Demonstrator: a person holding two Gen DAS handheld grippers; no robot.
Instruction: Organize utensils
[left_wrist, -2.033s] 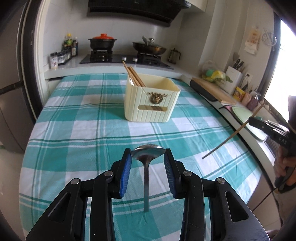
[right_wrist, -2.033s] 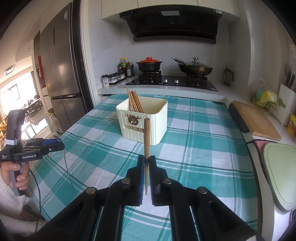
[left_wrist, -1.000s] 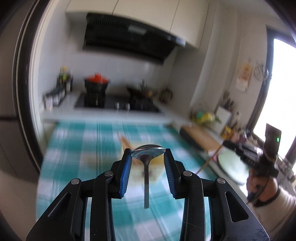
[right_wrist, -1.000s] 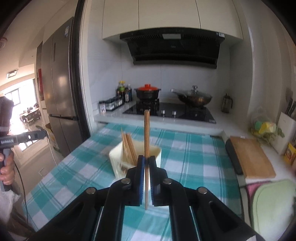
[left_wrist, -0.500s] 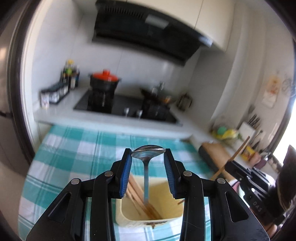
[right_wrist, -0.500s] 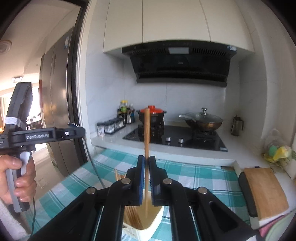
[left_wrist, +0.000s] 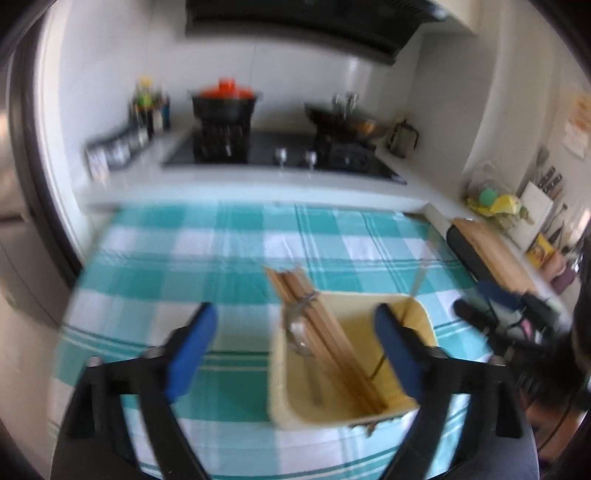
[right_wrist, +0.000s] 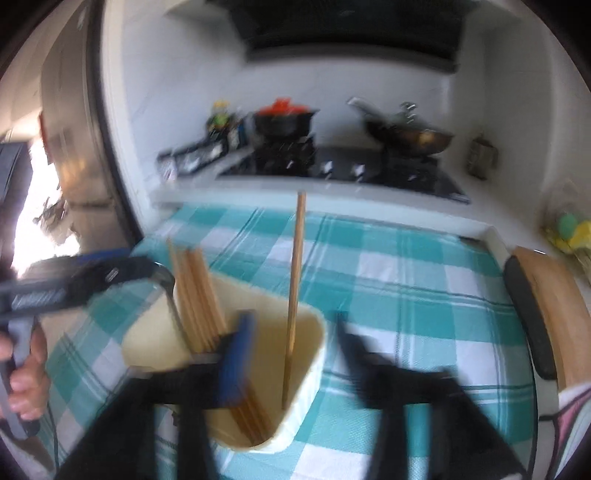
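The cream utensil bin (left_wrist: 280, 373) stands on the checked cloth right below both grippers. My left gripper (left_wrist: 295, 339) is open and empty above it. The metal spoon (left_wrist: 301, 338) lies inside the bin against a bundle of wooden chopsticks (left_wrist: 325, 328). My right gripper (right_wrist: 291, 354) is open too, jaws wide apart. A single chopstick (right_wrist: 293, 295) stands free between them with its lower end in the bin (right_wrist: 306, 373). The chopstick bundle (right_wrist: 195, 295) leans at the bin's left side. Both views are blurred.
The left gripper's body (right_wrist: 66, 284) sits close to the bin's left in the right wrist view. A wooden cutting board (right_wrist: 550, 314) lies at the table's right edge. The stove with a red-lidded pot (left_wrist: 225, 99) and wok (left_wrist: 347, 118) is at the back.
Both grippers have opened over the bin. The spoon has dropped into it from the left gripper, and the chopstick has left the right gripper and stands in the bin.
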